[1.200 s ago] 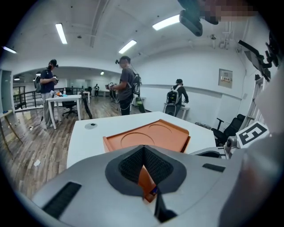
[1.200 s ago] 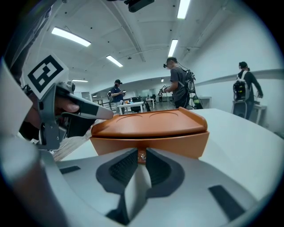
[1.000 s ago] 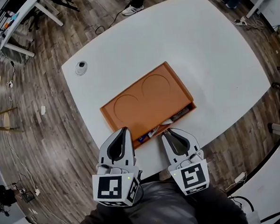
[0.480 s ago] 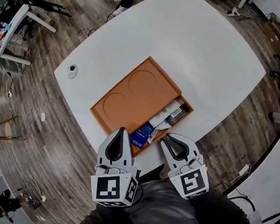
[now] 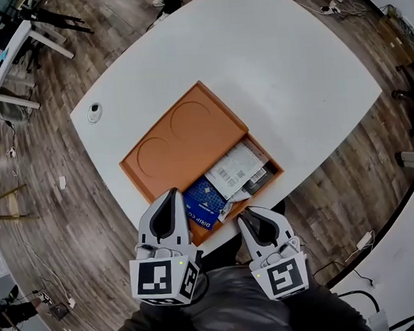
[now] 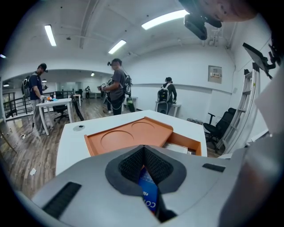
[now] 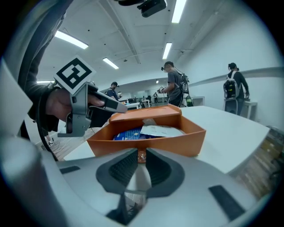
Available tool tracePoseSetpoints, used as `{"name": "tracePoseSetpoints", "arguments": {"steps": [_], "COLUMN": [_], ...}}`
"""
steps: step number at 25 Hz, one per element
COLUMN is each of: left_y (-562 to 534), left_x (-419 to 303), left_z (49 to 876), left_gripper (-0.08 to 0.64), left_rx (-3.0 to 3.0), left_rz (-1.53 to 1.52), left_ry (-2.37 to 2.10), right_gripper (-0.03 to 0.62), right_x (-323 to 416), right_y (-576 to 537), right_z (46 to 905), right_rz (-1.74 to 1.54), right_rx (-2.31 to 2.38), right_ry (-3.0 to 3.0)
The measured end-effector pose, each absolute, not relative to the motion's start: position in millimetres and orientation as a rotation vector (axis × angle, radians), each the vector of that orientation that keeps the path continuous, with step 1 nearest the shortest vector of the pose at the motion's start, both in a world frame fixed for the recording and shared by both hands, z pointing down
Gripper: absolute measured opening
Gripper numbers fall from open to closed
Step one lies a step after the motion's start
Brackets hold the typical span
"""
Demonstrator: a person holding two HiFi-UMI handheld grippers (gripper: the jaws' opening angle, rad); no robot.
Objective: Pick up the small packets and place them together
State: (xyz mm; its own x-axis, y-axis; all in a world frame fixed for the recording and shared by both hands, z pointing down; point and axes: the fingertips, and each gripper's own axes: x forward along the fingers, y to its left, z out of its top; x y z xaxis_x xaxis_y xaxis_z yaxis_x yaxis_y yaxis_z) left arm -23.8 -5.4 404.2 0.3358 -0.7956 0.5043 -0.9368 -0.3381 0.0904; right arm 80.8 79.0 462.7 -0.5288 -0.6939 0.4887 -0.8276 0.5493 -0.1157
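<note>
small packets (image 5: 230, 170): all inside the open drawer (image 5: 276, 170) of the orange box (image 5: 167, 172), which sits mid-table (image 5: 299, 72). none lifted yet.

right gripper (image 5: 243, 213): jaws pinching the small knob (image 7: 141, 155) on the drawer front. judged reason: this grip holds the drawer out so the packets can be reached.

left gripper (image 5: 171, 194): jaws pressed together, nothing between the pads. it sits at the box's near corner, probably to steady the box. the blue packet (image 5: 201, 205) shows only through the gap below the jaws.

count:
- 1 blue packet
- 1 large white packet (image 5: 233, 167), overlapping the blue one
- 1 darker packet (image 5: 258, 181) partly under the white
- possibly more beneath; the overlap prevents a firm total
- 2 round recesses in the box top
- 1 drawer, 1 knob
</note>
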Motion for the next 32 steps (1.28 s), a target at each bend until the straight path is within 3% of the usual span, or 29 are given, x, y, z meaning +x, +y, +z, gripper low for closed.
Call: {"name": "tracePoseSetpoints", "arguments": {"steps": [22, 26, 32], "left_y": [-9, -11, -16], "left_x": [-6, -15, -6], "left_z": [401, 386, 362], "left_gripper": [-0.003, -0.003, -0.003], "left_rx": [2.301, 2.293, 2.336], "left_rz": [0.51, 0.445, 0.312], "left_ry": [-1.488, -1.537, -1.499], "right_gripper": [0.06, 0.135, 0.137], "right_x": [101, 116, 144], "right_y": [91, 96, 76], "right_z": [470, 466, 414], "right_rz": [0.623, 0.729, 0.44], "right_rx": [1.324, 1.313, 1.34], "right_ry": [-2.399, -2.345, -2.272]}}
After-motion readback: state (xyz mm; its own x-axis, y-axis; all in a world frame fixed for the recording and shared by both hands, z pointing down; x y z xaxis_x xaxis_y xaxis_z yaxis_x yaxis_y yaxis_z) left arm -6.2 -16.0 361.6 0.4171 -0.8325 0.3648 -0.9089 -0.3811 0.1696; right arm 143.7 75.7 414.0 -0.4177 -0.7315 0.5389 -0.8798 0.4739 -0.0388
